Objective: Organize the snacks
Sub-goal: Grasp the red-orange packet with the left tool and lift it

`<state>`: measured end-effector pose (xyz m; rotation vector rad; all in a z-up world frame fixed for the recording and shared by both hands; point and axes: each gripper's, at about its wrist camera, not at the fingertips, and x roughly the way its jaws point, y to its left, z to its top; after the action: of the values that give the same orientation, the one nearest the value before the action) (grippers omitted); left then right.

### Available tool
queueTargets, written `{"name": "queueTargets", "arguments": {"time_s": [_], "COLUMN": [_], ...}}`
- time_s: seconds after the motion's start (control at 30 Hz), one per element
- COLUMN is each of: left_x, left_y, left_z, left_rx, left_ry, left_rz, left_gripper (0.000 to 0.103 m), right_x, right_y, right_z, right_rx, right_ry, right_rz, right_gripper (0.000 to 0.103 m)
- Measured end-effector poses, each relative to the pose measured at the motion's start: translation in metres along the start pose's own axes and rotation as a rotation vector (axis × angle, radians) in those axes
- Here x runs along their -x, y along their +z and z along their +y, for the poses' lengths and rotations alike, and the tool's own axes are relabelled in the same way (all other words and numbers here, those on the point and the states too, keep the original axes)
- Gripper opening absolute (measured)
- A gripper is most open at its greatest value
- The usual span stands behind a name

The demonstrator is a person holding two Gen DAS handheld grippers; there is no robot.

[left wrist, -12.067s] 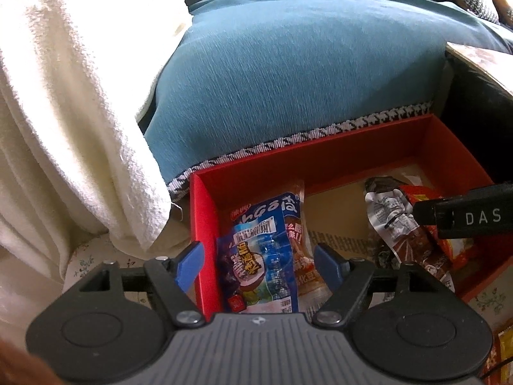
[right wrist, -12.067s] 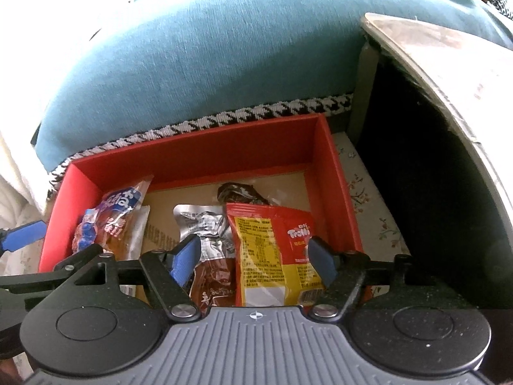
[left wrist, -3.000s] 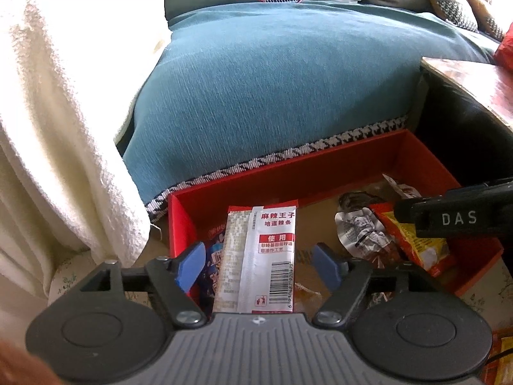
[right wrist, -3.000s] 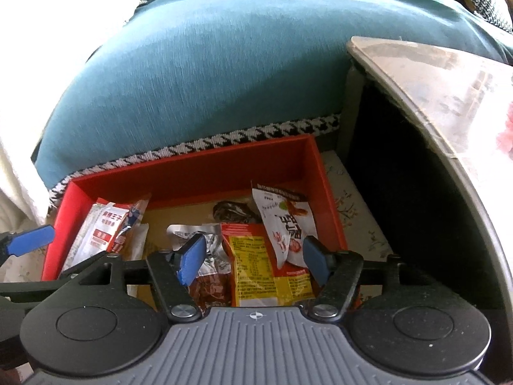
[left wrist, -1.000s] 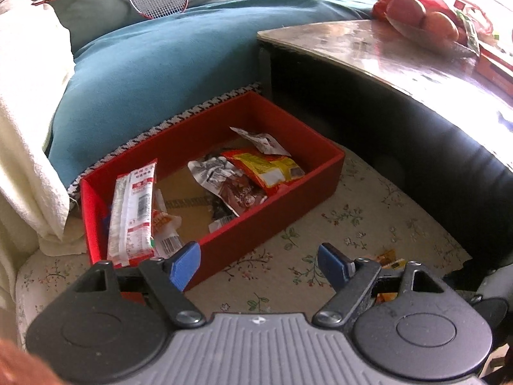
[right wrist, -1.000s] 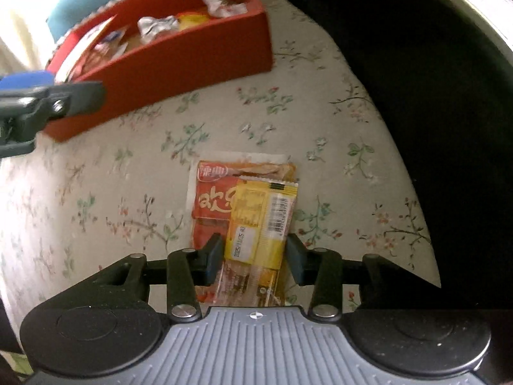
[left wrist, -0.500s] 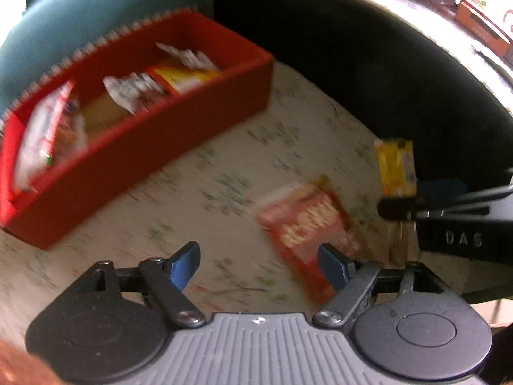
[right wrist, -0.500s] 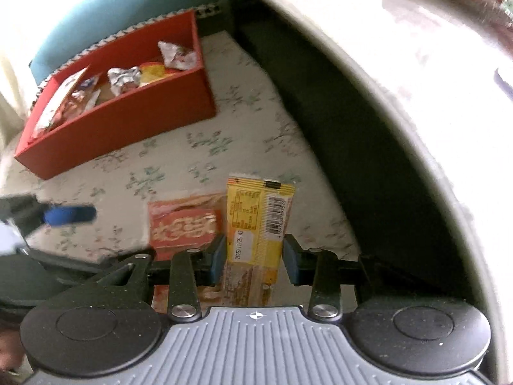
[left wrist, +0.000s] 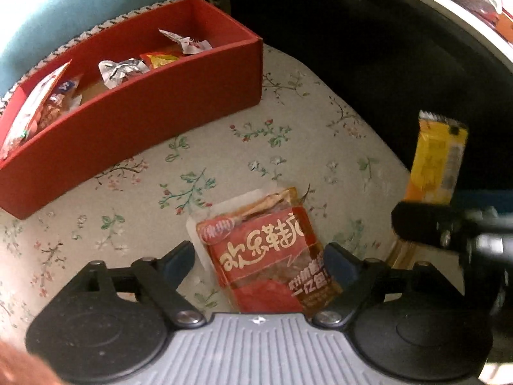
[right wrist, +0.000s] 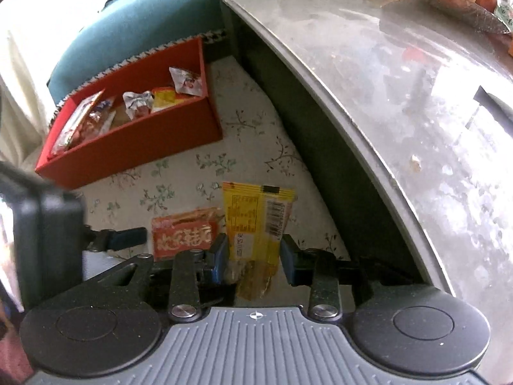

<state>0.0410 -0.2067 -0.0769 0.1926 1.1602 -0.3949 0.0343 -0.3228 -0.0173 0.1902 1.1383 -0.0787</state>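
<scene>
1. Snacks lie in 3 places: 1 red packet (left wrist: pixel 269 250) flat on the floral mat (left wrist: pixel 134 224), 1 yellow packet (right wrist: pixel 256 221) lifted off it, and several more inside the red box (left wrist: pixel 134 109).
2. Left gripper (left wrist: pixel 259 261) hangs over the red packet with its jaws spread; they have just been opening wider. The packet lies between the 2 fingers, nearer the one on the right of the left wrist view, and neither pad presses on it.
3. Right gripper (right wrist: pixel 255 258) is clenched on the yellow packet, both pads pinching its lower part, so the printed top with the barcode stands up above the fingers. Its jaws have just been closing on that packet.
4. In the right wrist view the red packet lies on the mat just left of the held yellow one, with 1 blue fingertip of the left gripper beside it.
5. The red box sits toward the far edge of the mat, against the teal cushion (right wrist: pixel 134 19), well apart from both packets.
6. The box holds a white-and-red packet at its left end, and a crumpled silver wrapper (left wrist: pixel 120 69), a yellow-red bag and a white wrapper toward its right end.
7. A grey table top (right wrist: pixel 384 80) runs along the mat's right edge.
</scene>
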Motion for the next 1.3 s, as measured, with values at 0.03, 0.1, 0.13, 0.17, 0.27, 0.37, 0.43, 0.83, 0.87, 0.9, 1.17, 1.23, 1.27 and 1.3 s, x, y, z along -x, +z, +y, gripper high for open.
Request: {"name": "queueTargets", "arguments": {"time_s": [0.03, 0.1, 0.13, 0.17, 0.27, 0.37, 0.43, 0.83, 0.87, 0.9, 1.17, 1.23, 1.27, 1.3], "left_x": [0.002, 0.008, 0.010, 0.012, 0.019, 0.018, 0.018, 0.001, 0.003, 0.005, 0.025, 0.027, 0.030, 0.032], "left_y": [-0.003, -0.010, -0.014, -0.018, -0.026, -0.026, -0.026, -0.018, -0.019, -0.019, -0.022, -0.021, -0.019, -0.018], "left_z": [0.007, 0.019, 0.028, 0.039, 0.068, 0.094, 0.102, 0.093, 0.092, 0.091, 0.105, 0.115, 0.119, 0.123], "left_rx": [0.000, -0.026, -0.027, -0.030, -0.032, 0.028, 0.050, -0.113, -0.105, -0.106, -0.077, -0.044, -0.028, -0.018], "left_ry": [-0.002, 0.010, 0.012, 0.012, 0.045, 0.037, 0.036, 0.004, 0.008, 0.006, 0.039, 0.027, 0.025, 0.021], "left_rz": [0.005, 0.007, 0.018, 0.029, 0.041, 0.063, 0.062, 0.010, 0.006, 0.006, 0.040, 0.039, 0.036, 0.030], "left_gripper": [0.080, 0.078, 0.078, 0.078, 0.078, 0.079, 0.079, 0.098, 0.094, 0.090, 0.059, 0.059, 0.059, 0.059], "right_x": [0.000, -0.003, -0.006, -0.011, -0.028, -0.047, -0.054, -0.076, -0.076, -0.075, -0.065, -0.064, -0.062, -0.061], "right_y": [-0.001, -0.002, -0.002, -0.002, -0.003, -0.003, -0.002, -0.002, -0.003, -0.005, -0.008, -0.006, -0.004, -0.001], "right_z": [0.003, 0.010, 0.015, 0.019, 0.034, 0.050, 0.057, 0.050, 0.051, 0.053, 0.071, 0.076, 0.078, 0.079], "right_rx": [0.007, 0.026, 0.037, 0.050, 0.096, 0.136, 0.150, 0.173, 0.175, 0.191, 0.230, 0.239, 0.236, 0.231], "right_ry": [-0.002, -0.005, -0.005, -0.002, -0.016, -0.034, -0.039, -0.077, -0.077, -0.075, -0.002, 0.003, 0.013, 0.021], "right_rz": [0.005, 0.017, 0.028, 0.043, 0.103, 0.152, 0.167, 0.177, 0.174, 0.172, 0.183, 0.170, 0.163, 0.154], "right_gripper": [0.044, 0.045, 0.047, 0.048, 0.048, 0.049, 0.051, 0.082, 0.078, 0.076, 0.047, 0.047, 0.047, 0.047]}}
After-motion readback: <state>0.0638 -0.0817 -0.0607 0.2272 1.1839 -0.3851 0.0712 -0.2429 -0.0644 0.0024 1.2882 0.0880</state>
